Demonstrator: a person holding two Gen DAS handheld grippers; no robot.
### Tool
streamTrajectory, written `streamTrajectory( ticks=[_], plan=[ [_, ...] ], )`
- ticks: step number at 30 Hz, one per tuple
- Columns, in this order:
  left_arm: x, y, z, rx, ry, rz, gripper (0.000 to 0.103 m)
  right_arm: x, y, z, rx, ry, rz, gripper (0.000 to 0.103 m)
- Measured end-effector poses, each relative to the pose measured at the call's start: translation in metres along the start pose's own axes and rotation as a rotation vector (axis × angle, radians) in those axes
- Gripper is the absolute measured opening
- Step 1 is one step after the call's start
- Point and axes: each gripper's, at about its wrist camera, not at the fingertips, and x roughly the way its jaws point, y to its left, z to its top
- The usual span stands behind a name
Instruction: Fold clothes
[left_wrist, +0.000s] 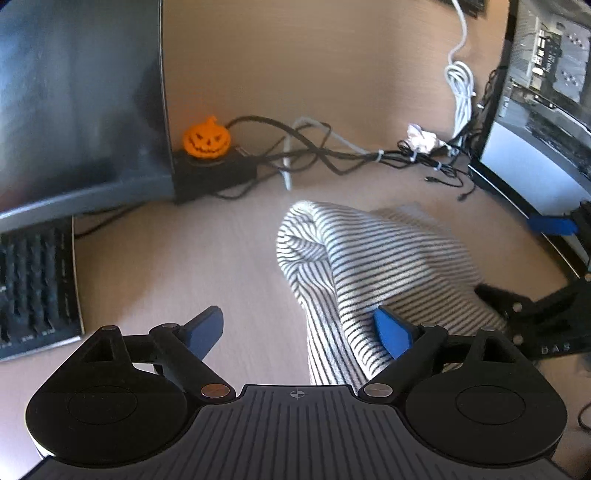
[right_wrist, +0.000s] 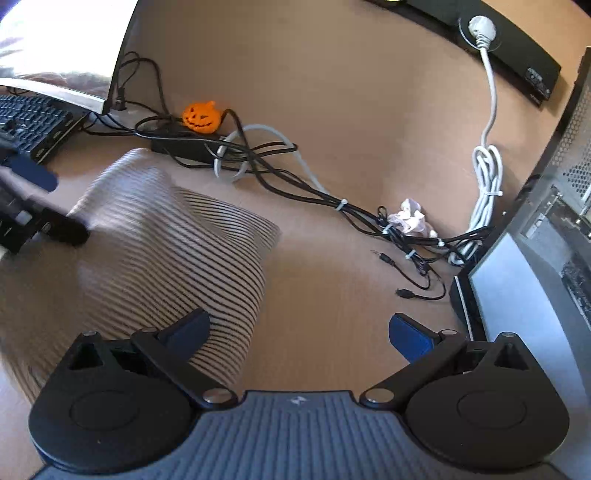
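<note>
1. We're over a tan wooden desk (left_wrist: 155, 266), with an orange pumpkin figure (left_wrist: 207, 139) sitting on a black box at the far side, a tangle of black cables (right_wrist: 280, 173) trailing right of it, and a crumpled scrap of paper (right_wrist: 410, 219) near a coiled white cord (right_wrist: 485, 184).
2. A keyboard (left_wrist: 33, 280) is cut off at the left edge, and a dark monitor (left_wrist: 74, 96) above it shows only part of its screen; the computer case (right_wrist: 554, 236) on the right runs out of frame.
3. The striped garment (left_wrist: 369, 266), white with thin dark stripes, is bunched in a heap mid-desk; its near part is blurred in the right wrist view, and its full outline can't be made out.
4. Left gripper (left_wrist: 299, 332): jaws spread wide, nothing clamped. Its right blue pad sits against the cloth's near fold, the left pad over bare desk.
5. Right gripper (right_wrist: 299, 334): also wide open, gripping nothing. Its left finger lies over the striped cloth's edge; whether it touches can't be told. The right finger is over bare wood.
6. The left gripper appears blurred at the far left of the right wrist view, against the cloth.
</note>
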Motion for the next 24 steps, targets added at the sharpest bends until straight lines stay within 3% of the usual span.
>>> streamTrajectory(
  ticks=[3,7,10,14,19,22,24],
  plan=[
    [-0.005,0.001,0.004,-0.012,0.009,-0.011,0.090,-0.003,-0.013,0.010,0.065,0.022,0.040,0.103],
    [-0.016,0.007,0.000,-0.099,0.028,-0.104,0.089,-0.012,-0.031,0.023,0.199,-0.040,0.082,0.103],
    [-0.018,0.008,0.001,-0.137,0.027,-0.146,0.089,0.011,-0.017,0.023,0.138,0.012,0.036,0.103],
    [-0.015,0.003,0.002,-0.094,0.027,-0.107,0.090,0.026,-0.008,0.021,0.087,0.026,0.013,0.103],
    [-0.010,0.005,-0.007,-0.076,0.055,-0.068,0.093,-0.011,-0.020,0.016,0.077,-0.042,0.126,0.103],
    [-0.008,0.007,-0.007,-0.088,0.060,-0.075,0.094,-0.024,-0.012,-0.003,0.014,-0.026,0.211,0.103],
    [-0.010,0.008,-0.005,-0.109,0.061,-0.103,0.093,-0.026,-0.003,-0.016,-0.023,-0.025,0.200,0.103]
  ],
)
